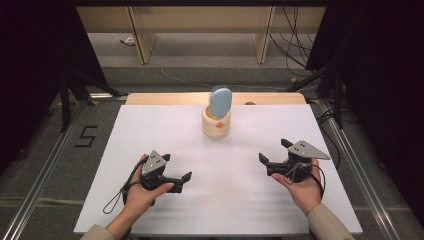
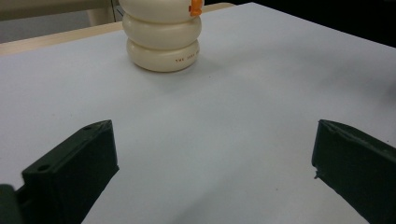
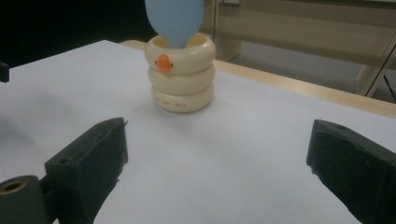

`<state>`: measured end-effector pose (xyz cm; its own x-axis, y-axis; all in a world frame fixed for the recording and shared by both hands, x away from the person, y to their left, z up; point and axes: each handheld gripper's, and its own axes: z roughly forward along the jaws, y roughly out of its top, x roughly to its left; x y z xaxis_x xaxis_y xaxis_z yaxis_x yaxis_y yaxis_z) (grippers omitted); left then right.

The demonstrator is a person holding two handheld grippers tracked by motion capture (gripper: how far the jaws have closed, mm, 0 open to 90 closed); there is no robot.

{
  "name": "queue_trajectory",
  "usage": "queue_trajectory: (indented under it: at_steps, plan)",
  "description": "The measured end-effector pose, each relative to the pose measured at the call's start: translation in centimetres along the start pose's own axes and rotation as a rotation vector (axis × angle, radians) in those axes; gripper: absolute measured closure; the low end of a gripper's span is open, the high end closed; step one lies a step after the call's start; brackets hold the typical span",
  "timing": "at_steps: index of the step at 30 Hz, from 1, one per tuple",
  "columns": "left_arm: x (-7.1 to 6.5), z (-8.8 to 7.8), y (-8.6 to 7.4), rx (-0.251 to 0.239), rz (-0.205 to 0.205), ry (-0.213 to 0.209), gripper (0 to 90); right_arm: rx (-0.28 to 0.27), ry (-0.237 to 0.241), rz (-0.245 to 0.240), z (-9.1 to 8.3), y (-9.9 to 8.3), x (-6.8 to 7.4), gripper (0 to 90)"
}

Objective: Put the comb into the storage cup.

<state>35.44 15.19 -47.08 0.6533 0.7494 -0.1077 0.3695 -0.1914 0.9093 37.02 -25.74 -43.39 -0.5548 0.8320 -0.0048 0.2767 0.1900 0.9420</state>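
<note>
A cream ringed holder [image 1: 216,124] with a small orange mark stands upright at the back middle of the white board [image 1: 150,130]. A light blue brush [image 1: 220,101] sticks up out of it, bristles facing away. The holder [image 2: 162,38] appears far ahead in the left gripper view, and the holder [image 3: 182,79] with the brush [image 3: 174,21] in the right gripper view. My left gripper [image 1: 181,181] rests open near the front left, held by a hand. My right gripper [image 1: 273,156] is open at the front right. Nothing sits between either pair of jaws.
The board lies on a wooden table [image 1: 150,98] with metal rails [image 1: 40,170] on both sides. Dark stands and cables [image 1: 295,45] are behind. A number 5 [image 1: 86,136] is marked on the floor at the left.
</note>
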Motion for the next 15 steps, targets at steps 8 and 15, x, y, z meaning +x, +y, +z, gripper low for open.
queue_trajectory:
  at_steps: [8, 15]
  plan:
    - [0.1, 0.0, 0.0, 0.0, -0.001, 0.003, 0.0, 0.009, -0.001, 0.001, -0.5, -0.5, -0.1, 6.3]
    - [0.1, 0.0, 0.0, -0.001, -0.002, 0.003, 0.0, 0.01, -0.004, -0.001, -1.2, -0.9, -0.2, 6.3]
